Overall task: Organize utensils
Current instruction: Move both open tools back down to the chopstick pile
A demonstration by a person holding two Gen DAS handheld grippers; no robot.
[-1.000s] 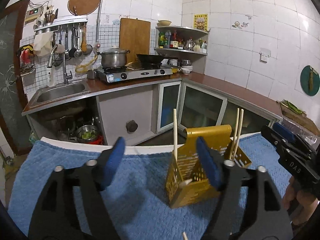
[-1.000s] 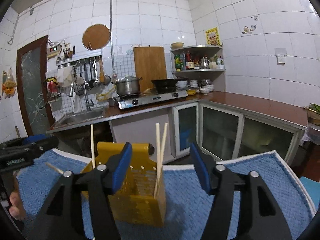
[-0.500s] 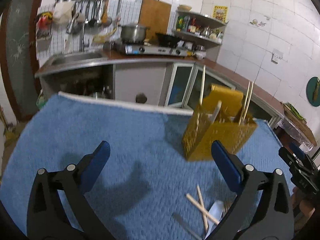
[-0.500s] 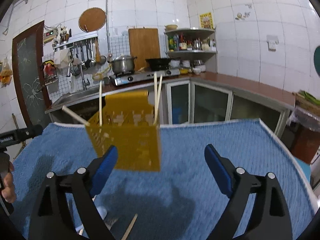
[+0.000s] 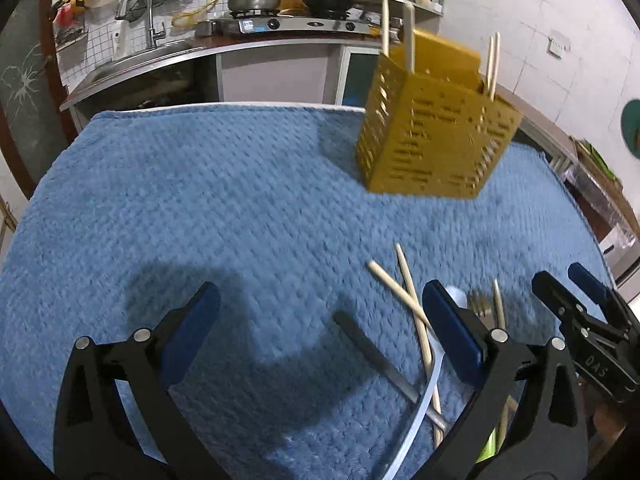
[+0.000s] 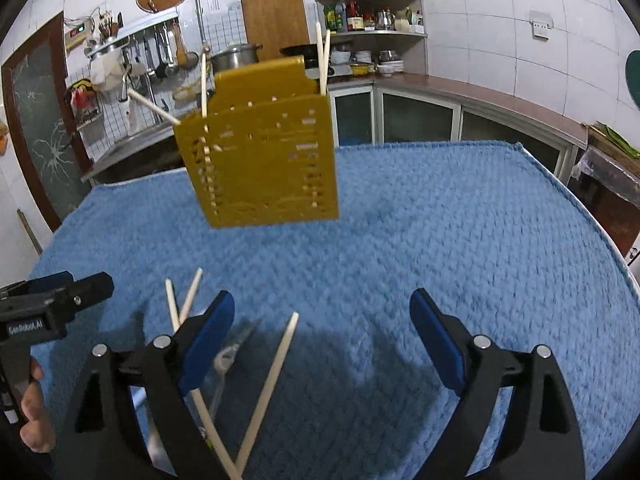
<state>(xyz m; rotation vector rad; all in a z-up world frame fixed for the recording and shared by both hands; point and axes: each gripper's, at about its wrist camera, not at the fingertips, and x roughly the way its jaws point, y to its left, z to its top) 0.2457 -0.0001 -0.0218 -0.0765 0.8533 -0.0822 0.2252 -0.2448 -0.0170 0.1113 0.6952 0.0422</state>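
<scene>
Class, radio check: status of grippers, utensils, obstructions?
Left gripper, right gripper open, empty. Loose chopsticks on towel; yellow holder upright. Nothing obstructing.

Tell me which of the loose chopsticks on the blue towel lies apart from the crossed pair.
The single chopstick slanting between the right gripper's open jaws; the other two loose chopsticks cross each other further left.

White-tiled kitchen walls point(image 6: 460, 20), brown countertop point(image 6: 480, 94)
</scene>
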